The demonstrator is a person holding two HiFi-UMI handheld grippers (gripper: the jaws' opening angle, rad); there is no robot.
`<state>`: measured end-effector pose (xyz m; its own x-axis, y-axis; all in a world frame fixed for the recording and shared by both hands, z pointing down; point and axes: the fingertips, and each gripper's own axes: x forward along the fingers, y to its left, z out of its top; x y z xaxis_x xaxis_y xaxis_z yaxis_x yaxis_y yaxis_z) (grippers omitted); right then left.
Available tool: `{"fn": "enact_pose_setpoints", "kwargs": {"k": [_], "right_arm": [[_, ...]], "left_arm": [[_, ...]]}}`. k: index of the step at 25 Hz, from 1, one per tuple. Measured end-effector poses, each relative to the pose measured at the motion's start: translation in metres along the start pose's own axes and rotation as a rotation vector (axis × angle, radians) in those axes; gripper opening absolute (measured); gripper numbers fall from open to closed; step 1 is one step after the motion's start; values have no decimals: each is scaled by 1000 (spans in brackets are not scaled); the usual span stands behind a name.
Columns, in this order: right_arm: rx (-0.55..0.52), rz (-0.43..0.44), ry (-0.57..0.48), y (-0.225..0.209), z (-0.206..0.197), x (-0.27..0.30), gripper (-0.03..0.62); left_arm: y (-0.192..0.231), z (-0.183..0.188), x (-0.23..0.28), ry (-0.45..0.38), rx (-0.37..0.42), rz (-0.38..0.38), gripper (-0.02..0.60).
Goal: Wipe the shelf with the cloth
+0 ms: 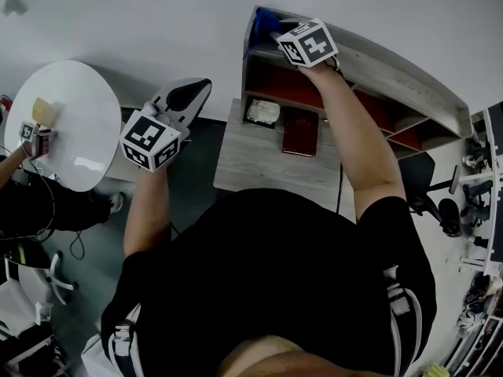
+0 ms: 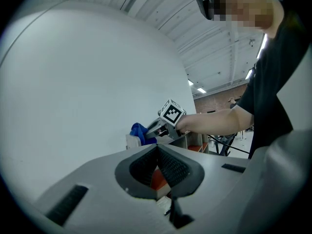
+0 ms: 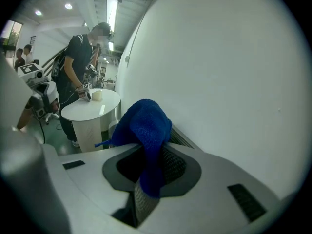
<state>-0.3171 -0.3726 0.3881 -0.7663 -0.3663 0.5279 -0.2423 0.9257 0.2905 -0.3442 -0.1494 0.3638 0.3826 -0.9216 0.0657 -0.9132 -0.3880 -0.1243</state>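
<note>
Cloth: blue, bunched | right hand-held gripper clamped on it | left hand-held gripper closed, empty

My head camera looks steeply down past my chest onto the shelf. The camera on my left claw, well off to the side, faces that same shelf and my right claw. The right claw's camera, close by the wall, looks back toward the round table, which my head camera also sees.
</note>
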Motion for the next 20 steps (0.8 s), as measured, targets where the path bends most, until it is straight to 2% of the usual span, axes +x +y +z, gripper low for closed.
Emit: {"fn": "enact_pose_setpoints", "kwargs": {"k": [5,14,20], "right_arm": [[-2,15,9,-4,-8,-6,71],[-18,17,13,-18,-21,-31,71],[-18,0,44,-35,-42,-57,71]], "left_arm": [[-11,3,11,6,-4,-1,17],[-37,15,35,0,-18,-53,17],[-57,22,58,5,4,-94,17]]}}
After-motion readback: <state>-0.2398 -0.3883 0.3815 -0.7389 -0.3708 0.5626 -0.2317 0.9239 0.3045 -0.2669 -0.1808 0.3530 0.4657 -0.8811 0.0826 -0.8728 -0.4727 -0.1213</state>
